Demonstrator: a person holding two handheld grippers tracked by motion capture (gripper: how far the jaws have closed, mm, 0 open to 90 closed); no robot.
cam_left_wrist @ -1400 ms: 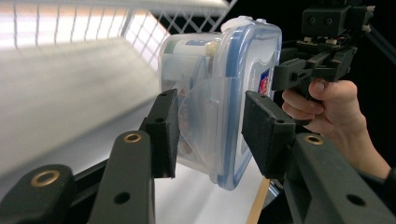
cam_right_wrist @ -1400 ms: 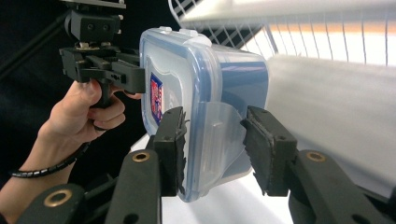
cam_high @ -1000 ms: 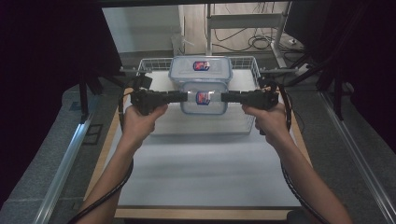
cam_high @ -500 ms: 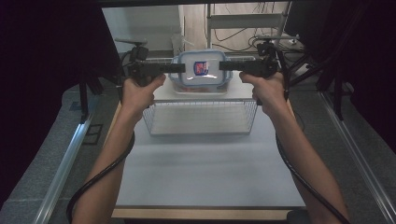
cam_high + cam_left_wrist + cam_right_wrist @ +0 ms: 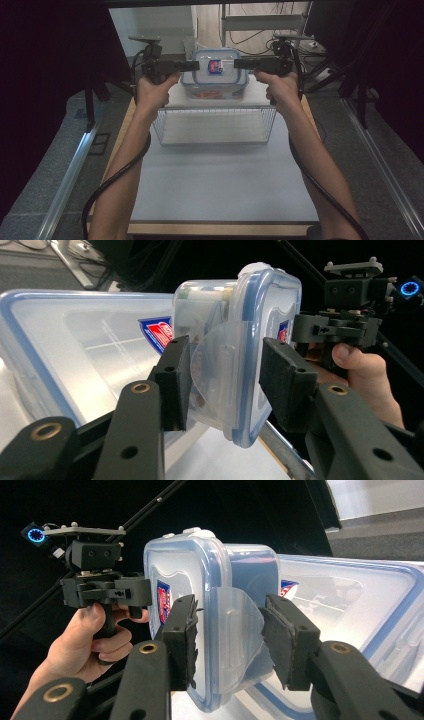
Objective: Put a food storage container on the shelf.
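Arms: you held both forearms stretched forward and nearly parallel, fists upright on the grips, the grippers turned inward to face each other.
Left gripper (image 5: 196, 65): grasping the box (image 5: 214, 72) by its left end; in the left gripper view its pads (image 5: 176, 382) pressed either side of the clear latch flap.
Right gripper (image 5: 237, 63): grasping the box's right end in the same way; in the right gripper view its pads (image 5: 181, 640) bracketed the lid edge and flap.
Box, place: carried in the air between the two grippers, beyond the far rim of the basket (image 5: 215, 125), level in the high view.
Box, make: clear plastic, rounded corners, blue-rimmed lid, a red-and-blue sticker on top, reddish contents dimly seen through the wall.
Second box (image 5: 75, 345): larger, same clear plastic and blue rim, lying flat behind the carried one in both gripper views.
Basket: white wire mesh, rectangular, open-topped, standing on the table (image 5: 220, 185).
Table: pale matte top with a wooden front edge.
Grippers, make: black jaws with foam-like pads, brass-coloured pivots, black cables trailing along your arms.
Change: a second ago you had the box low over the basket; you have since lifted it and carried it farther from you, past the basket's far side.
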